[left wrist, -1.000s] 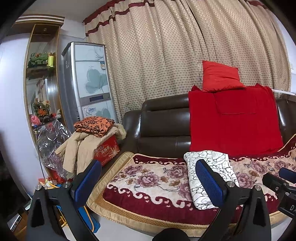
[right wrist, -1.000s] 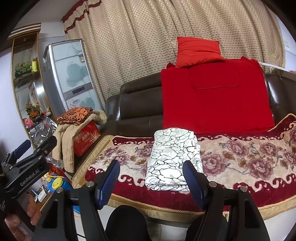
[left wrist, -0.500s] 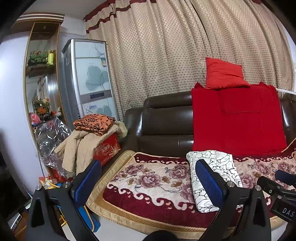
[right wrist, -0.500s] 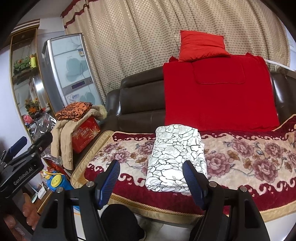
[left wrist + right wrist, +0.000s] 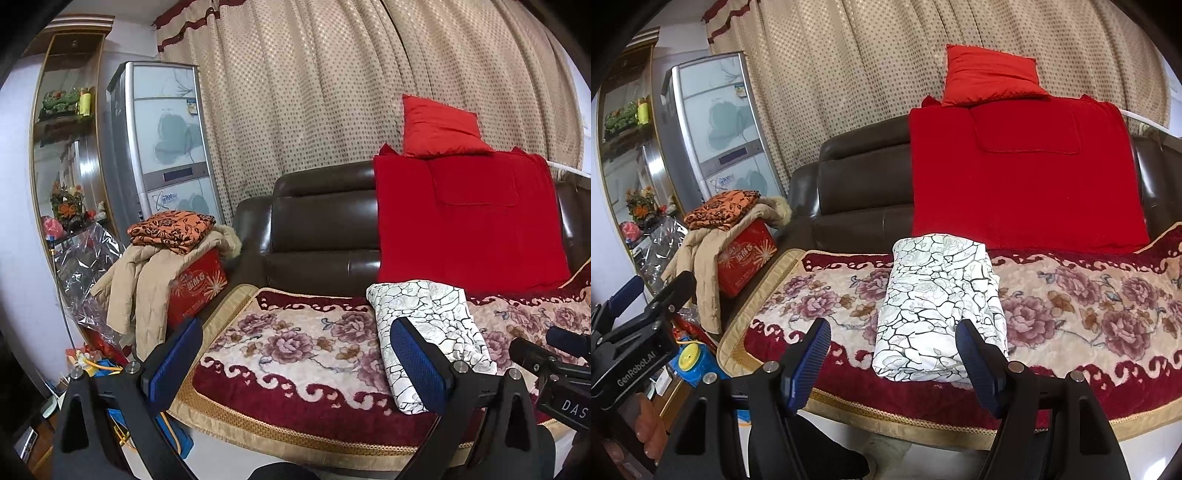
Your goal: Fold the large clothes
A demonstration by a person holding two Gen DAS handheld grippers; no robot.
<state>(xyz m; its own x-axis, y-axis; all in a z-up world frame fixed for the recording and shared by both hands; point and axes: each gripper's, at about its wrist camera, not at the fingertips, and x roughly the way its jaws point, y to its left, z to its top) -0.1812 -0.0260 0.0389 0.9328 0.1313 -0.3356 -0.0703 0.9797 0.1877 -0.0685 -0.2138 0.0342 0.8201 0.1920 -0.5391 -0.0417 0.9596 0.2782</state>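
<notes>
A folded white garment with a black crackle print (image 5: pixel 940 295) lies on the floral sofa cover (image 5: pixel 1089 306); it also shows in the left wrist view (image 5: pixel 428 328). My right gripper (image 5: pixel 892 360) is open and empty, in front of the sofa edge, facing the garment's near end without touching it. My left gripper (image 5: pixel 295 363) is open and empty, to the left of the garment, in front of the sofa cover (image 5: pixel 288 347). The right gripper's body shows at the right edge of the left wrist view (image 5: pixel 554 373).
A dark leather sofa (image 5: pixel 857 192) carries a red blanket (image 5: pixel 1023 177) and red cushion (image 5: pixel 990 74). At left, a beige coat (image 5: pixel 147 277) and orange cloth (image 5: pixel 171 230) lie on a red box (image 5: pixel 197 288). A fridge (image 5: pixel 159 147), shelf and floor clutter stand further left.
Both grippers have drifted slightly, so the sofa and garment sit a little closer and lower in view. Both stay open and empty. The garment has not moved.
</notes>
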